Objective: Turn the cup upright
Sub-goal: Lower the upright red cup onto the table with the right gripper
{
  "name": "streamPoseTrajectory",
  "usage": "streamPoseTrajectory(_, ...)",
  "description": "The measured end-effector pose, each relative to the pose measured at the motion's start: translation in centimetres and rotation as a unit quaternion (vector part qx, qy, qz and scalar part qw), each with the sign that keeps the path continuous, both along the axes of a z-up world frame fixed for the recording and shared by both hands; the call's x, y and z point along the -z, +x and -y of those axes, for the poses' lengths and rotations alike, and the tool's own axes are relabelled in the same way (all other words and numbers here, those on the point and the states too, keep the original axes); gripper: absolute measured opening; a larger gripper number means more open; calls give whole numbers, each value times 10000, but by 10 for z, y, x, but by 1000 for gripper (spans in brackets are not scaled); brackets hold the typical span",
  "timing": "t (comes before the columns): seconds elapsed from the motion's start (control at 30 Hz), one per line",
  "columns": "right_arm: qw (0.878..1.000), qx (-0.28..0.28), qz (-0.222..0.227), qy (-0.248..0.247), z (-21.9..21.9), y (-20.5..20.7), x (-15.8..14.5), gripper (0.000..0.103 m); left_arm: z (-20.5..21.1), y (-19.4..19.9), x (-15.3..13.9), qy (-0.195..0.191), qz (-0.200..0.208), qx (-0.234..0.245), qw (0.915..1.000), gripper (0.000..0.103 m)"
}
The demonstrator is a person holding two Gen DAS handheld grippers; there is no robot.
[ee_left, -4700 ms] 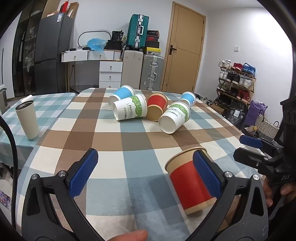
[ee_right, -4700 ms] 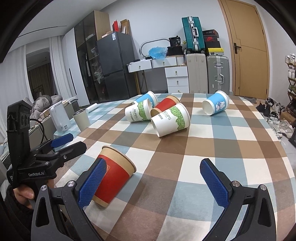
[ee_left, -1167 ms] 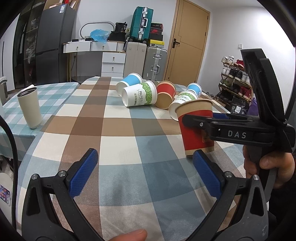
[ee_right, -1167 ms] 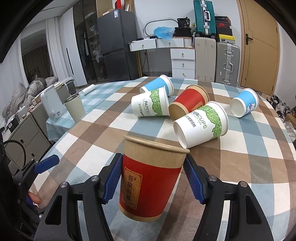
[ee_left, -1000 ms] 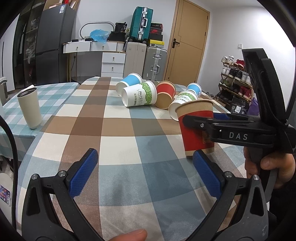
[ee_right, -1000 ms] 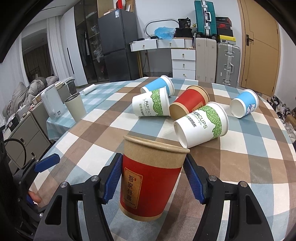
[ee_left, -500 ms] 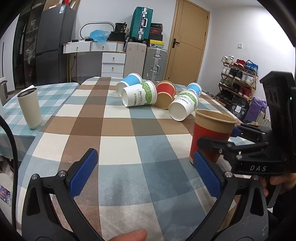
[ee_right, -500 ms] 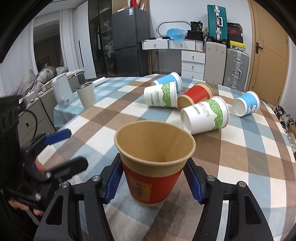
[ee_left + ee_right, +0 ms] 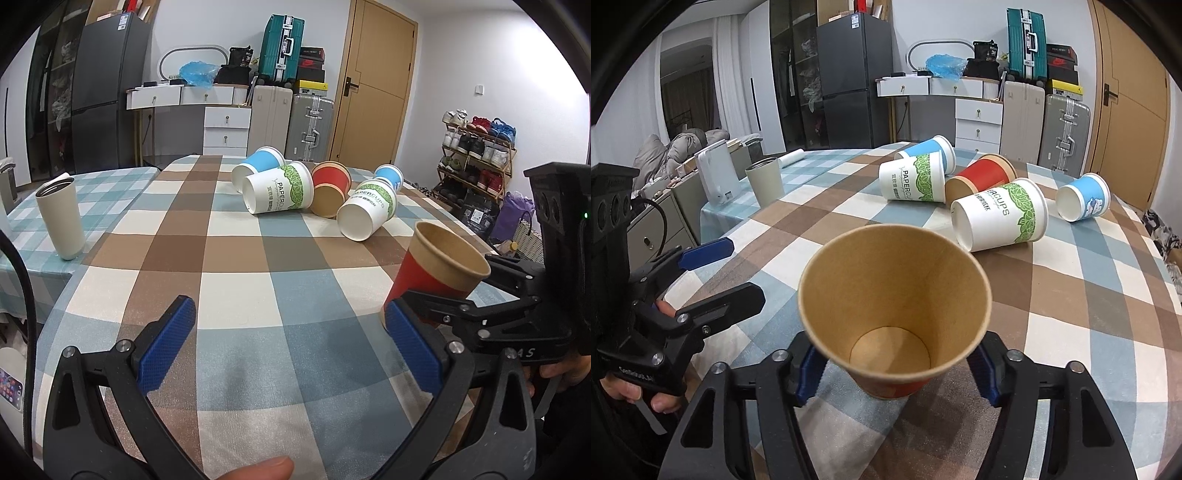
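Right claw (image 9: 897,363) clamped on the red cup (image 9: 894,314), low on its wall; cup mouth-up, tipped slightly, base contact with the worktop (image 9: 236,280) hidden by the rim. Left claw (image 9: 291,341) spread wide, holding nothing. Five cups lie on their sides farther back: two white-green, two blue, one red. One tumbler (image 9: 61,218) upright at left. Bare checked cloth between the claws and the pile.

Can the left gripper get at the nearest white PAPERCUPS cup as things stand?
Probably yes. The left gripper is open and holds nothing, and bare tablecloth lies between it and the white cup. The red cup in the right gripper sits off to the side, not across that path.
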State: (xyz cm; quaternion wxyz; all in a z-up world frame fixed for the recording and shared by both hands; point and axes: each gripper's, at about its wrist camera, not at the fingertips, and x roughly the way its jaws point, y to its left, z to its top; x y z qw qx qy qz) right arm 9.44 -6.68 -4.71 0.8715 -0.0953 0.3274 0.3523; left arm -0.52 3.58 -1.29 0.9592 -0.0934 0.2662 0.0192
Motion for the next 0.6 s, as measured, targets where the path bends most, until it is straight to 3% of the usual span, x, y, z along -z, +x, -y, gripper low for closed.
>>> streamPoseTrajectory(0.07, 9999, -35, 33, 97, 3, -1, -1, 88, 0, 0, 0, -6, -2, 3, 10000, 102)
streamPoseTrajectory(0.37, 9983, -152, 211, 513, 26, -11, -10, 103, -3, 0, -5, -47, 138, 9, 9999, 102)
streamPoseTrajectory(0.6, 9916, -239, 654, 1092, 58, -26, -20, 103, 2, -4, -13, -2, 299, 32, 9995, 102)
